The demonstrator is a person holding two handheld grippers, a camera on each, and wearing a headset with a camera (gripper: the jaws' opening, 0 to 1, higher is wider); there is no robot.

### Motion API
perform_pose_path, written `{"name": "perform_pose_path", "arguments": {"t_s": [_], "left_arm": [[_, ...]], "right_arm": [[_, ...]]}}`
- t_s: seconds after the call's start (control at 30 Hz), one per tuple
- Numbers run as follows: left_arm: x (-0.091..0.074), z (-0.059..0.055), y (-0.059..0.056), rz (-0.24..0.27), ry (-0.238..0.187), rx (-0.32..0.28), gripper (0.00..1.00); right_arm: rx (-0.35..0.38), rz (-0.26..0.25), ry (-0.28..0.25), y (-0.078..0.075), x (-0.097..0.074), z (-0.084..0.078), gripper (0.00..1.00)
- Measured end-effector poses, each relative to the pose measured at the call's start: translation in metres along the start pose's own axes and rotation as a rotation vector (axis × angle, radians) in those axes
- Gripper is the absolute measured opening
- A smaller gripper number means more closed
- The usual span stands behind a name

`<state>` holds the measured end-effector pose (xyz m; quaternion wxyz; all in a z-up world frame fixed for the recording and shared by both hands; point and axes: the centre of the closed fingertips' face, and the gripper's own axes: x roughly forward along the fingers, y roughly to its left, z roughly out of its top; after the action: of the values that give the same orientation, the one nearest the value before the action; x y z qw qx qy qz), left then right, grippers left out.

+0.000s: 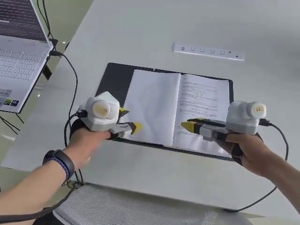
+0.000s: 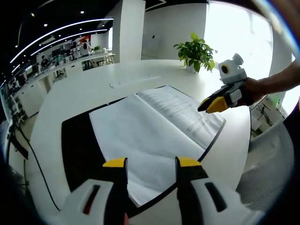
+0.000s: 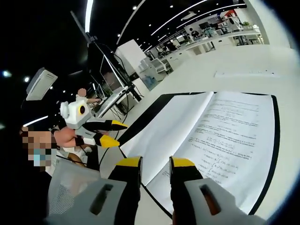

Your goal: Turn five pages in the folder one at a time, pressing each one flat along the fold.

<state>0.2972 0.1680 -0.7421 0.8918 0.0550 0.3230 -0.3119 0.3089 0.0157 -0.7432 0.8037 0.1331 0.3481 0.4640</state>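
The folder lies open on the white table, its black cover showing past the left edge of the paper. The left page is blank and the right page carries printed text; both look flat, and they meet at the fold down the middle.

The left gripper sits at the lower left corner of the blank page. Its yellow-tipped jaws stand well apart and hold nothing, as its own view shows. The right gripper points leftwards over the bottom of the printed page, with its tips close to the fold. In its own view the jaws stand narrowly apart, with only a slim gap and no paper between them. From the head view I cannot tell whether its tips touch the page or hang just above it.

A power strip lies on the table beyond the folder. An open laptop sits at the far left, and a black cable runs past it. A potted plant stands at the table's far edge.
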Motion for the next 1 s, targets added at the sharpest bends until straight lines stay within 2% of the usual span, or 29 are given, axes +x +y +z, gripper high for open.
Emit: {"name": "perform_pose_path", "arguments": {"t_s": [0.07, 0.3, 0.43, 0.57, 0.8, 0.9, 1.0], "left_arm": [[0.001, -0.002, 0.003, 0.001, -0.004, 0.002, 0.40], [-0.013, 0.008, 0.007, 0.007, -0.031, -0.012, 0.42], [-0.023, 0.015, 0.008, 0.013, -0.040, 0.005, 0.44], [-0.035, 0.022, 0.013, 0.025, -0.049, 0.020, 0.46], [-0.051, 0.030, 0.018, 0.036, -0.060, 0.037, 0.51], [-0.057, 0.030, 0.020, 0.041, -0.066, 0.029, 0.52], [-0.061, 0.028, 0.021, 0.051, -0.075, -0.003, 0.53]], "right_arm": [[-0.001, -0.018, -0.010, -0.005, -0.005, 0.003, 0.22], [-0.034, -0.078, -0.045, -0.014, -0.027, 0.019, 0.24], [-0.067, -0.107, -0.071, -0.004, -0.039, 0.033, 0.27], [-0.099, -0.139, -0.086, -0.004, -0.050, 0.040, 0.31], [-0.149, -0.186, -0.085, -0.001, -0.073, 0.040, 0.37], [-0.161, -0.202, -0.074, 0.000, -0.080, 0.037, 0.39], [-0.174, -0.210, -0.072, 0.003, -0.087, 0.036, 0.45]]}}
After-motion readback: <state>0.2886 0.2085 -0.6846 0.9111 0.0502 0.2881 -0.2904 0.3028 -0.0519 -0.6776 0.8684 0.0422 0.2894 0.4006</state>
